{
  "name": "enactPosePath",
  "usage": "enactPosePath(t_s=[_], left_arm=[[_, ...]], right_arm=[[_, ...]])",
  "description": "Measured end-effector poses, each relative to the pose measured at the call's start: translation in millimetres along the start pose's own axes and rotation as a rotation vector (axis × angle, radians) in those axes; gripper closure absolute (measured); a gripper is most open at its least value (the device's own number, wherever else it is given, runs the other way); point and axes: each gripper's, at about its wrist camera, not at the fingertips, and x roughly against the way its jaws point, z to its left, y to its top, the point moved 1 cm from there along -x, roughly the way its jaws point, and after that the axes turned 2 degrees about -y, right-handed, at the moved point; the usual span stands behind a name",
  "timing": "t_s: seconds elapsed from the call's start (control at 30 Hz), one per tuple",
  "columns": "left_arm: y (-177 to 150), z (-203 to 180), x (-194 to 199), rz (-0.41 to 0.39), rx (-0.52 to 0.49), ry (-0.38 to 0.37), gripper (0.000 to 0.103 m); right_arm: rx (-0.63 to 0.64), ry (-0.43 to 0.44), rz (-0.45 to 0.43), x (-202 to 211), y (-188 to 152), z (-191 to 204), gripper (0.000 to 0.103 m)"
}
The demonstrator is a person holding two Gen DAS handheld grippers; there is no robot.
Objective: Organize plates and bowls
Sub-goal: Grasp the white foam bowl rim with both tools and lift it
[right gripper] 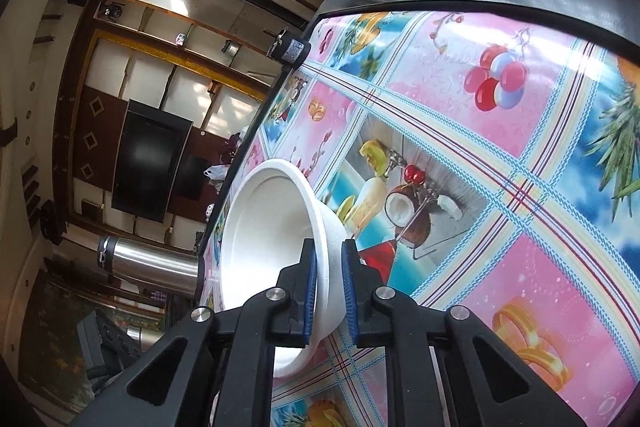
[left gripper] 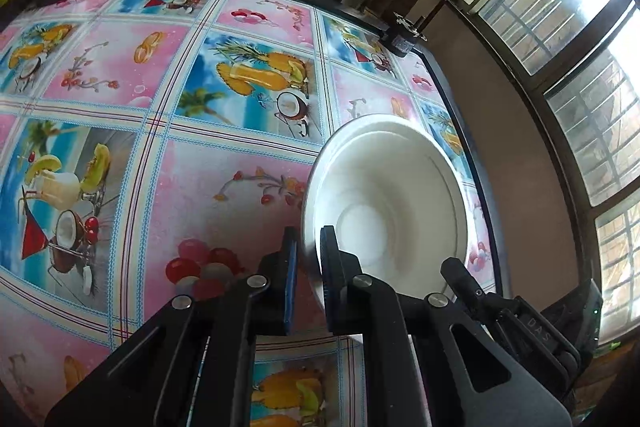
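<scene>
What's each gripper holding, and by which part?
The left gripper is shut on the rim of a white bowl. The right gripper is shut on the rim and side wall of a white foam bowl.

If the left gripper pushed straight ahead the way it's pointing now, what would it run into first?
The left gripper is already shut on the rim of the white bowl. Pushed straight on, it would probably drive the bowl down onto the patterned tablecloth just ahead, though depth is hard to judge here.

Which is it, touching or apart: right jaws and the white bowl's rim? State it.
Touching. The right wrist view shows the right gripper with its blue-padded jaws closed on the white bowl rim, one inside, one outside.
</scene>
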Motion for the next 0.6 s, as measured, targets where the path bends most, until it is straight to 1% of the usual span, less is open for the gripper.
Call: enactPosePath(t_s=[0.2, 0.33, 0.47, 0.6], left_arm=[[-3.2, -6.7, 3.8, -0.04, -0.06, 0.083, 0.095], [-5.3, -8.9, 9.2, -0.06, -0.088, 0.116, 0.096], [-7.9, -8.9, 19.4, -0.088, -0.108, 0.146, 0.096], [-18.2, -6.2, 35.5, -0.137, -0.139, 0.191, 0.095]], right_arm=[[-0.026, 0.004, 0.007, 0.9, -0.8, -4.3, 0.094], [-0.026, 0.004, 0.009, 1.9, -2.2, -3.4, 0.094], [-0.026, 0.007, 0.019, 0.5, -5.0, -2.6, 0.095], [-0.022, 0.012, 0.033, -1.6, -7.7, -0.8, 0.095]])
